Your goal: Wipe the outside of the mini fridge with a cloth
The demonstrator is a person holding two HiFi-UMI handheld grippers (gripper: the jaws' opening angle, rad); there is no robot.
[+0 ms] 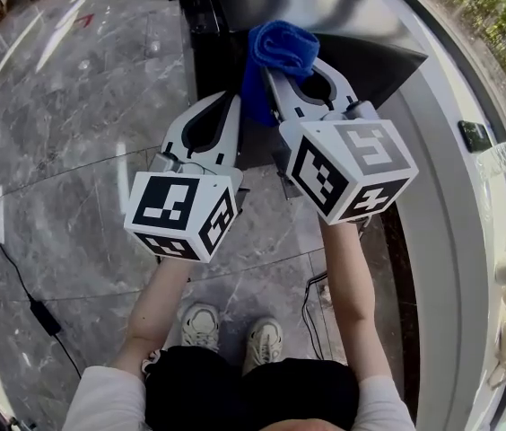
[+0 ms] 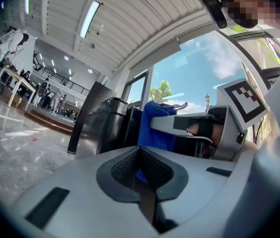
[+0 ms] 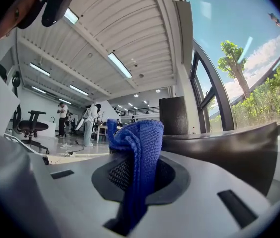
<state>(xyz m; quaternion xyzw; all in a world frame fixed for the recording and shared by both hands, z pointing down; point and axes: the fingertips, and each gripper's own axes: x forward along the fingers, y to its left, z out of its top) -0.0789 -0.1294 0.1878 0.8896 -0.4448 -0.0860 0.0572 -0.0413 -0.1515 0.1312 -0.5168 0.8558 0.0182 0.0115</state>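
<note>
Cloth (image 1: 280,48), soft, light and floppy, is pinched in my right tongs (image 1: 296,70) at the upper edge of the fridge (image 1: 374,61); I judge a bunched mid-fold grip holds best. My left tongs (image 1: 231,101) are closed on nothing, just beside

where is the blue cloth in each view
Head view: the blue cloth is at top centre.
Left gripper view: the blue cloth is at centre, slightly right of the middle.
Right gripper view: the blue cloth is in the centre foreground, standing up between the jaws.
Shared landmark: the window with trees outside, on the right in all three.
</note>
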